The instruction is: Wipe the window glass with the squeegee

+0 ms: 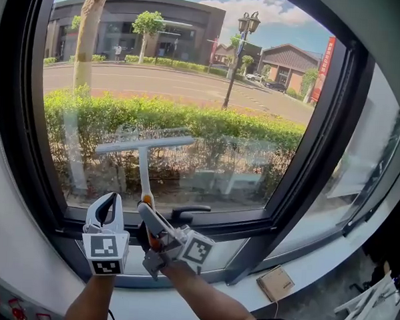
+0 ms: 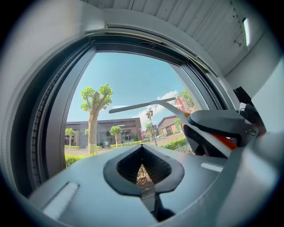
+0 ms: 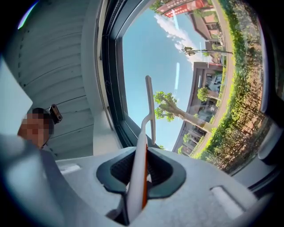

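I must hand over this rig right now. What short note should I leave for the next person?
Left gripper: shut, empty, low beside the right one.
Right gripper: shut on the squeegee handle, blade pointing up.
The squeegee blade lies about level before the lower left of the window glass; contact cannot be confirmed.
Done: cannot tell; no streaks or wiped band show.
Left: likely the whole pane, the upper part above all.
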The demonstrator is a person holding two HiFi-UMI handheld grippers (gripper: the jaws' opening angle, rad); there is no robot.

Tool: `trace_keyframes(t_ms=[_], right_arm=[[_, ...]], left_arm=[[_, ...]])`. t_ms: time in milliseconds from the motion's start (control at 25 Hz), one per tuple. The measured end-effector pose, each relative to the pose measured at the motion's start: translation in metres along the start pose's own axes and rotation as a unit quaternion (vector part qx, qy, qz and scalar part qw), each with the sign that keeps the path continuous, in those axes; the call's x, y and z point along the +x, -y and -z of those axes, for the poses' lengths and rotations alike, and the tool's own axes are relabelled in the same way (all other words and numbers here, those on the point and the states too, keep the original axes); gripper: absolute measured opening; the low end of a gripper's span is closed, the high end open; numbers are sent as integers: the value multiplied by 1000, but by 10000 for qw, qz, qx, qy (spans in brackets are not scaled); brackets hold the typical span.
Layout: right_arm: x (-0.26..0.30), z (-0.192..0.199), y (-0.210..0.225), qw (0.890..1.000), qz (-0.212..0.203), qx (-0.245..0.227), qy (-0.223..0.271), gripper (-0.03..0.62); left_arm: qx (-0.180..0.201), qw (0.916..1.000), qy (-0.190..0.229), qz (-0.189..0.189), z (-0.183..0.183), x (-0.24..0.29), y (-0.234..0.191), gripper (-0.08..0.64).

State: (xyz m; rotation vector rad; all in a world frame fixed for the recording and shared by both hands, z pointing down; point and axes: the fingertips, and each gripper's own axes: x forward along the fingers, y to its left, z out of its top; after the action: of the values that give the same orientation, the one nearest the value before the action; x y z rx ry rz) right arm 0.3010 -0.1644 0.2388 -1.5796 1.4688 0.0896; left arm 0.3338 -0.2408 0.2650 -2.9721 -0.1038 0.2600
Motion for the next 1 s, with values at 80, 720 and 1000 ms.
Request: trace_keyframes(t_ms=[80,720,1000], right_arm=[[0,0,0,10000,0,-28,-30,41],[27,-100,-62,9921,-827,-929,173,41],[60,-194,-106,9824,-1438,-1128,381,41]], left_arm=[[-10,10000,-12,-7,0,0,0,15],[360,9957,850,110,-106,21,25,15],[572,9864,1532,144,-199,40,50,15]])
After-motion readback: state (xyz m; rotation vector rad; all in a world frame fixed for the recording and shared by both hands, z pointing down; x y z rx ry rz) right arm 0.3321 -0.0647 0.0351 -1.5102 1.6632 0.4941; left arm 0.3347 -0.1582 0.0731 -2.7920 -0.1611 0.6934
